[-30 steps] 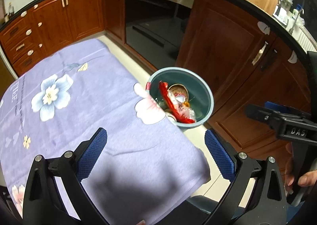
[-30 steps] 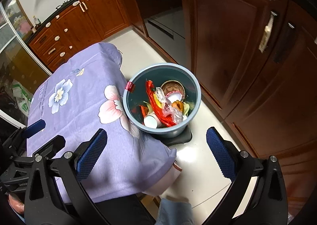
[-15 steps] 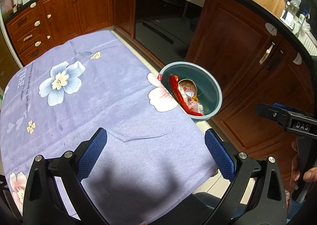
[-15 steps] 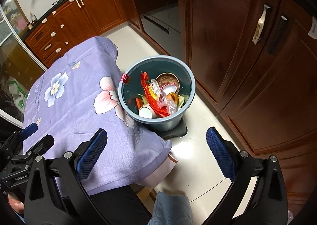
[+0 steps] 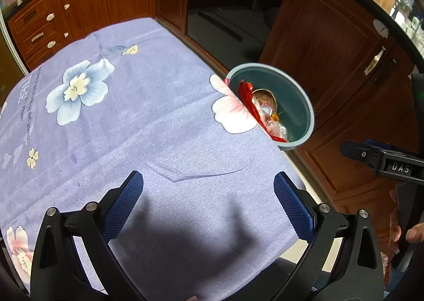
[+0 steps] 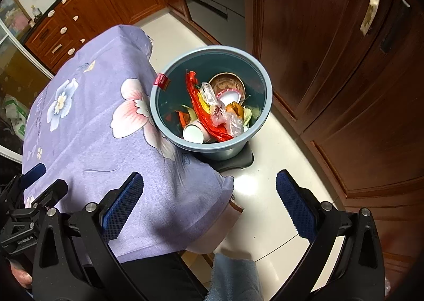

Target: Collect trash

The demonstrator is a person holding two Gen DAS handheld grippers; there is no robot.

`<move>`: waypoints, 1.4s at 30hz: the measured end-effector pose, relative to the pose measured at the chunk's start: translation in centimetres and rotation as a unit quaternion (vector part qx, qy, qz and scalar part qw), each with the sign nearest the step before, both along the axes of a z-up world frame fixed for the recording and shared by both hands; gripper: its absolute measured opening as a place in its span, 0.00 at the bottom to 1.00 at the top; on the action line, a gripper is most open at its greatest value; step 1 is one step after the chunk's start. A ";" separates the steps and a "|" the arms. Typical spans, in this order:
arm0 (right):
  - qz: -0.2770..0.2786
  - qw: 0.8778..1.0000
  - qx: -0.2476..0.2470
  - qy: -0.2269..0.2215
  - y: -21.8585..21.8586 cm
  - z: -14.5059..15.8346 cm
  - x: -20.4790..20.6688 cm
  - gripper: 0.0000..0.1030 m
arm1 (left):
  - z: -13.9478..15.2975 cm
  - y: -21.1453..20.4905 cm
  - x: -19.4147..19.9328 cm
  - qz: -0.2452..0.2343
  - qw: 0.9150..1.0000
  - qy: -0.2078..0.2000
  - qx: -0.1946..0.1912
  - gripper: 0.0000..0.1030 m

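Observation:
A grey-blue trash bin point(image 6: 265, 81) stands on the floor against the table's right edge; it also shows in the left wrist view point(image 5: 307, 104). Inside lie a red wrapper point(image 6: 204, 110), clear plastic point(image 6: 228, 120), a paper cup point(image 6: 193, 134) and a brown bowl point(image 6: 226, 83). My left gripper point(image 5: 209, 200) is open and empty above the purple flowered tablecloth point(image 5: 119, 115). My right gripper point(image 6: 209, 200) is open and empty above the table's corner and the floor, nearer to me than the bin.
Brown wooden cabinets point(image 6: 331, 49) stand close behind the bin and run along the far wall point(image 5: 79, 9). A dark oven front point(image 5: 228, 14) lies beyond the table. The white tiled floor point(image 6: 265, 195) shows beside the table. The other gripper shows at the left wrist view's right edge point(image 5: 384, 163).
Both grippers have pulled back and up from the bin; the left view has swung left, showing more tablecloth. Both stay open and empty.

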State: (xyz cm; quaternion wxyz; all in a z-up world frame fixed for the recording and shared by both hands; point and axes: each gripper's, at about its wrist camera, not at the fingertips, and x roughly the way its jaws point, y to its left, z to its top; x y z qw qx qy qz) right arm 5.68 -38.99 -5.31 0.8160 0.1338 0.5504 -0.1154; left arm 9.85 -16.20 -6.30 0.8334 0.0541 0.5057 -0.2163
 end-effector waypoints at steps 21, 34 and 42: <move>0.000 0.999 0.012 0.038 -0.4 -3.6 2.5 0.93 | -2.9 -0.6 1.5 -0.005 1.000 0.027 0.013 0.96; -0.001 0.999 0.010 0.042 -0.5 -3.8 2.9 0.93 | -2.8 -1.0 1.5 -0.006 1.000 0.014 0.021 0.96; 0.002 0.999 0.004 0.041 -0.4 -3.5 3.1 0.93 | -2.6 -1.2 1.4 -0.010 0.999 0.002 0.031 0.96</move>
